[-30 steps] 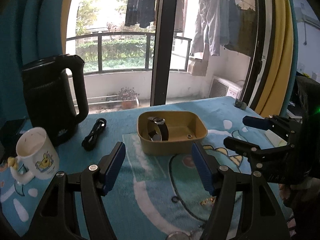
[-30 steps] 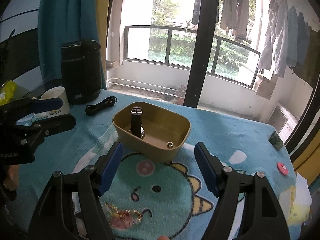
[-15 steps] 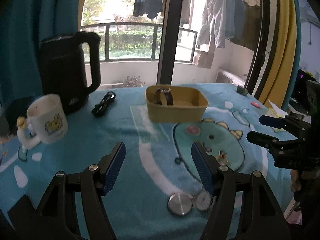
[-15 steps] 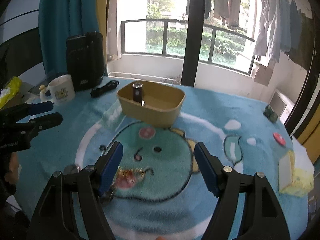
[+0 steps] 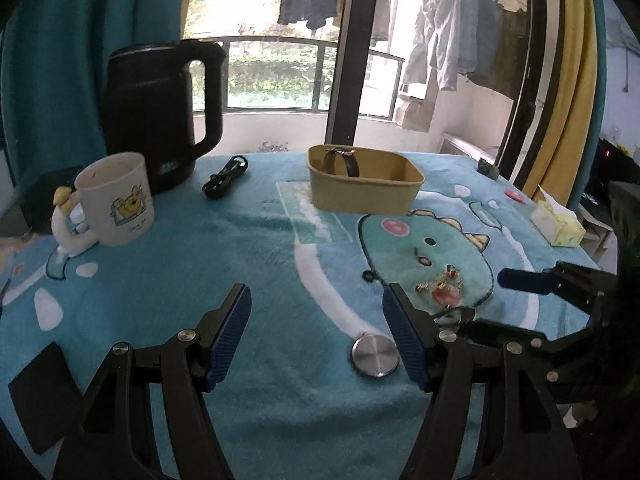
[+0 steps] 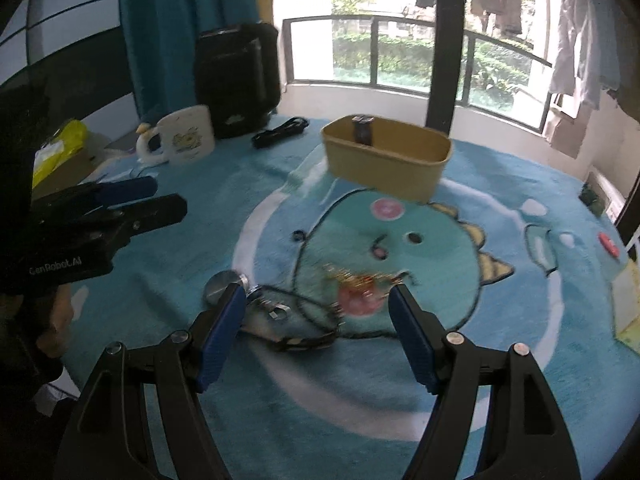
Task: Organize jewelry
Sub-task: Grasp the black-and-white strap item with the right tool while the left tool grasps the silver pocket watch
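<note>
Both grippers over the worktop's near edge. Left gripper (image 5: 316, 320): jaws apart, empty. Right gripper (image 6: 316, 316): jaws apart, empty. Gold jewelry (image 6: 352, 280) and pocket watch (image 5: 376, 356) lie near that edge; tan tray (image 5: 364, 194), holding a wristwatch (image 5: 342, 162), toward the far edge.

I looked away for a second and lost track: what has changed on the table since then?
Both tools, left tool and right tool, drew back from the tan box toward the loose jewelry nearer the table edge. Nothing was gripped or released; the watch stays in the box.
</note>
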A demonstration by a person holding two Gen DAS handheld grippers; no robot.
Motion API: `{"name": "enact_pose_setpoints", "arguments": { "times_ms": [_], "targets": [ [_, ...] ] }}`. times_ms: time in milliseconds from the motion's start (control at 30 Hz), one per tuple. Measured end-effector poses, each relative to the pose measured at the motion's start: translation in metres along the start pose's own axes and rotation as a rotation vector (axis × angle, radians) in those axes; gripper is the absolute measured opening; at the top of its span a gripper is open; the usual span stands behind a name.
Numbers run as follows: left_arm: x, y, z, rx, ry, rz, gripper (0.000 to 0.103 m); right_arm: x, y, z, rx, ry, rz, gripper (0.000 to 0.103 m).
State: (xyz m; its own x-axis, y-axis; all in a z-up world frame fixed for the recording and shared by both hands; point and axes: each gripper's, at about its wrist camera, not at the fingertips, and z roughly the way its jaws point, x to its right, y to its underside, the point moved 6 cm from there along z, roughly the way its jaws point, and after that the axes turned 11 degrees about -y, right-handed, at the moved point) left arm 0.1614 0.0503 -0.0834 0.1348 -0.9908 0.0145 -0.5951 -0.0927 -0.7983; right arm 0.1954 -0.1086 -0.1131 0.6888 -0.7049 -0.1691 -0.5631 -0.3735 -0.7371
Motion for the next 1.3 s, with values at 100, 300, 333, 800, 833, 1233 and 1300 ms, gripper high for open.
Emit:
{"name": "enact_pose_setpoints", "arguments": {
  "times_ms": [100, 300, 333, 800, 833, 1233, 1300],
  "targets": [
    [-0.006, 0.005, 0.0, -0.007, -0.007, -0.013, 0.071, -0.007, 0.004, 0.009, -0.02, -0.023, 0.004, 0.073],
    [-0.022, 0.016, 0.005, -0.03, -0.018, -0.043, 0.071, -0.019, 0.007, 0.021, -0.05, -0.057, -0.002, 0.073],
    [-0.023, 0.018, 0.005, -0.032, -0.02, -0.046, 0.071, -0.023, 0.007, 0.023, -0.054, -0.064, -0.008, 0.073],
    [-0.035, 0.028, 0.014, -0.058, -0.014, -0.075, 0.071, -0.031, 0.011, 0.048, -0.12, -0.073, -0.005, 0.026],
    [-0.035, 0.028, 0.014, -0.056, -0.014, -0.074, 0.071, -0.032, 0.012, 0.049, -0.129, -0.076, -0.007, 0.024],
    [-0.021, 0.027, 0.008, -0.046, 0.006, -0.064, 0.071, -0.036, 0.01, 0.039, -0.094, -0.052, -0.04, 0.012],
    [-0.013, 0.029, 0.011, -0.063, 0.023, -0.051, 0.071, -0.033, 0.007, 0.031, -0.075, -0.032, -0.052, 0.012]
  ]
}}
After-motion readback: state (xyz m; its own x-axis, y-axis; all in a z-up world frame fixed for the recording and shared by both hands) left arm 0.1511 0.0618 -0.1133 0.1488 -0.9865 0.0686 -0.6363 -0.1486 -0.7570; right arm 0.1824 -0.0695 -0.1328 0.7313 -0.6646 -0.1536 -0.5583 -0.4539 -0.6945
